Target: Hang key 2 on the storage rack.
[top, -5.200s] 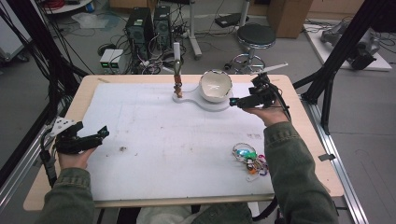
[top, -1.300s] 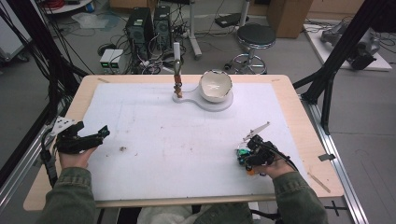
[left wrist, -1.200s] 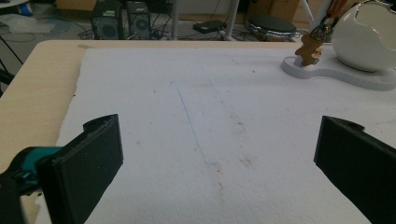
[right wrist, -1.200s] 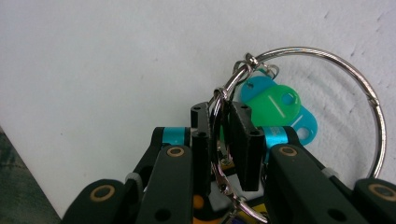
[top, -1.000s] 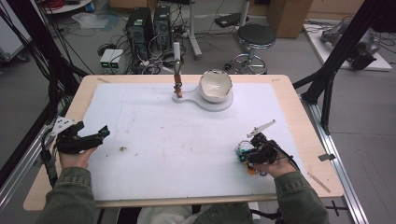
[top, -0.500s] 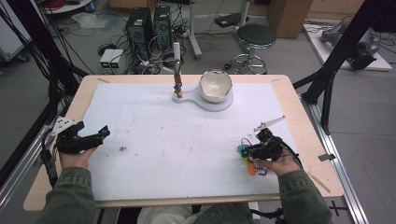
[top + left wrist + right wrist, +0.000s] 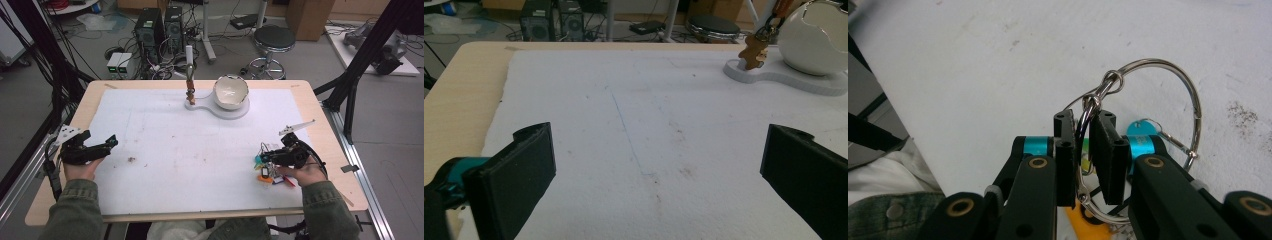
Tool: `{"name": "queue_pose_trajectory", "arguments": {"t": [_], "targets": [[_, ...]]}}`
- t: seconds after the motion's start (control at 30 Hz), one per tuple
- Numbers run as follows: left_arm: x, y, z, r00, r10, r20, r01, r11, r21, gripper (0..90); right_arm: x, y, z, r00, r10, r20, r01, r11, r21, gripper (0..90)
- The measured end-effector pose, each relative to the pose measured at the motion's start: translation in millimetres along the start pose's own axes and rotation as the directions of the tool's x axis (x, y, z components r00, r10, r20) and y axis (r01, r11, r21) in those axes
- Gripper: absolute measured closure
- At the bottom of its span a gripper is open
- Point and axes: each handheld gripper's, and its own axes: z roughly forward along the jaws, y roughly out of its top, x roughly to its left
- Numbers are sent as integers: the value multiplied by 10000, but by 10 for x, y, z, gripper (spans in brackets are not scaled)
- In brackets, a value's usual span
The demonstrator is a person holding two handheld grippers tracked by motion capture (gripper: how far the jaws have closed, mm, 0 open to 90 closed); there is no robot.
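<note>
1. One table [image 7: 320,107] w/ a white mat [image 7: 200,150] over most of it; person's forearms come in from the near edge.
2. Stand [image 7: 220,107] sits at the far-centre of the mat: white base, bowl [image 7: 230,92] on it, post [image 7: 189,75] w/ a brown charm hung beside the bowl. Likely where the keys are headed, judging by the hook.
3. L gripper [image 7: 107,144] rests on the mat's near-left, well apart from the work; jaws wide, nothing btwn them. Left gripper view looks across bare mat to the stand [image 7: 784,80].
4. R gripper [image 7: 265,157] is at the near-right of the mat, over the keys [image 7: 270,172], a small bunch w/ coloured tags lying on the mat.
5. Ring [image 7: 1153,95]: in the right gripper view the jaws stand narrow, pinching a thin wire loop of the bunch just below where it joins the big ring. Rest of the bunch hangs/lies under the jaws.
6. To do the step well (judgement): keep the pinch firm, since thin wire can slip or pivot btwn flat pads. Lift straight up till the tags clear the mat, let swing settle, then carry slow toward the post w/ the big ring facing out so it can hook.
</note>
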Motion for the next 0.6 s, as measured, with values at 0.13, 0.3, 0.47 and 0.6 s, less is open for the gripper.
{"name": "queue_pose_trajectory", "arguments": {"t": [0.13, 0.3, 0.47, 0.6], "targets": [[0, 0, 0, 10000, 14, -1, -14, 10000, 11, 17, 8, 43, -49, 10000, -17, -35, 16, 9997, -225, 807], [0, 0, 0, 10000, -3, -1, 3, 10000, -3, 17, 31, 105, -92, 9999, -33, -121, 29, 9992, -396, 807], [0, -1, 1, 10000, 2, 0, -2, 10000, 17, 17, 52, 169, -124, 9998, -75, -188, 65, 9987, -511, 806], [1, 0, 1, 10000, -5, 3, 5, 10000, -2, 17, 72, 223, -147, 9996, -144, -230, 128, 9976, -674, 806]]}}
